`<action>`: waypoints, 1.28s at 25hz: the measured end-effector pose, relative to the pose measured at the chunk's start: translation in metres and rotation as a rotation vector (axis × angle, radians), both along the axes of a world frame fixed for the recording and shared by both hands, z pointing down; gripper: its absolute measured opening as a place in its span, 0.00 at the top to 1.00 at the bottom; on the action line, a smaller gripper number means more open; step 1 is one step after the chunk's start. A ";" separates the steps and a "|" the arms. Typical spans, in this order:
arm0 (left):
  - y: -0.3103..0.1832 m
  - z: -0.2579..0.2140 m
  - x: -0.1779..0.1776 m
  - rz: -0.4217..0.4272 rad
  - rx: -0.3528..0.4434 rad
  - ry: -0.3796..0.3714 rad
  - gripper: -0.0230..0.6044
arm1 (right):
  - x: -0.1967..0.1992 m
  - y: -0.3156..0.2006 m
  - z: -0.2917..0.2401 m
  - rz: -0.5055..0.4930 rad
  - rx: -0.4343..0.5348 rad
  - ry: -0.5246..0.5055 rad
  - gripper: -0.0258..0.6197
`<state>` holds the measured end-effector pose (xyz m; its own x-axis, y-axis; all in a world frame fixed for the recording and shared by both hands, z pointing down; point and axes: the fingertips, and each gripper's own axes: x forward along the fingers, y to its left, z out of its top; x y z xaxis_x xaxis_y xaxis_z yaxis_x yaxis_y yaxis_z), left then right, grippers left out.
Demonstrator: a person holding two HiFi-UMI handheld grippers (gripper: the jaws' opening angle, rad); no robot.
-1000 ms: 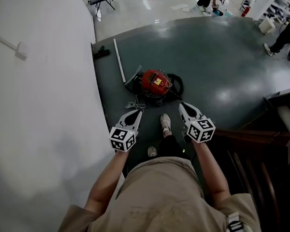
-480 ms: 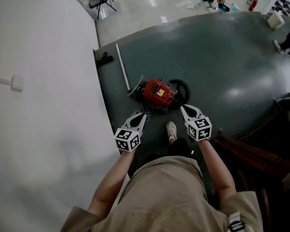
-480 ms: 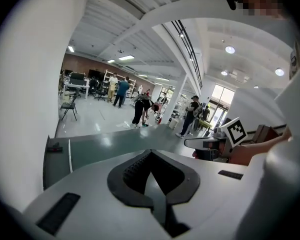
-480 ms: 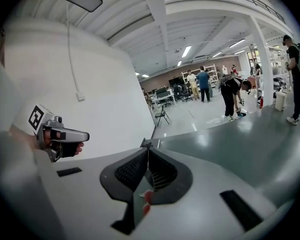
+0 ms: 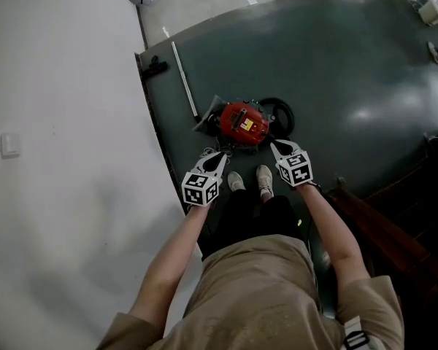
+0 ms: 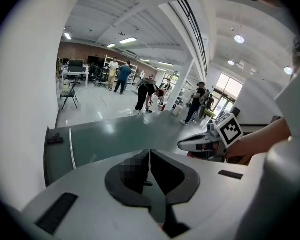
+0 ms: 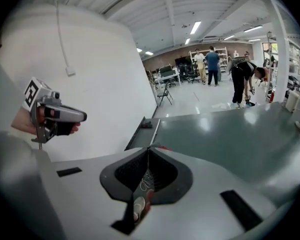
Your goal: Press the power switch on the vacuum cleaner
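While person stands on dark green floor mat [image 5: 336,64], both hand-held tools hang in air, apart from everything; left grey two-jaw gripper [image 5: 220,154]: jaws pressed together at tips, nothing between; right grey two-jaw gripper [image 5: 272,145]: likewise closed tip to tip, empty; round red canister vacuum cleaner [image 5: 242,122] sits on mat just ahead of both tips and of pale shoes [image 5: 263,179], near white wall [image 5: 58,122]; its switch too small to tell; black coiled hose [image 5: 283,112] beside it; silver metal tube [image 5: 184,79] beyond
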<state>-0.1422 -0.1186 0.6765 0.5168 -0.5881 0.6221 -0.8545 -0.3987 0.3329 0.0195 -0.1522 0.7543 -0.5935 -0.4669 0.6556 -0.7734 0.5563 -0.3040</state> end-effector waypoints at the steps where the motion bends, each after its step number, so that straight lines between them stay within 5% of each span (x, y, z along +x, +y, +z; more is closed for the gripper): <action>1: -0.008 0.009 -0.004 0.001 -0.011 -0.008 0.96 | -0.004 -0.002 0.017 -0.012 -0.017 0.023 0.95; 16: -0.047 0.195 -0.032 0.063 -0.254 -0.047 0.96 | -0.058 -0.030 0.242 -0.068 -0.198 0.260 0.95; 32: -0.098 0.320 -0.046 -0.007 -0.287 -0.073 0.96 | -0.088 -0.058 0.409 -0.336 -0.262 0.442 0.95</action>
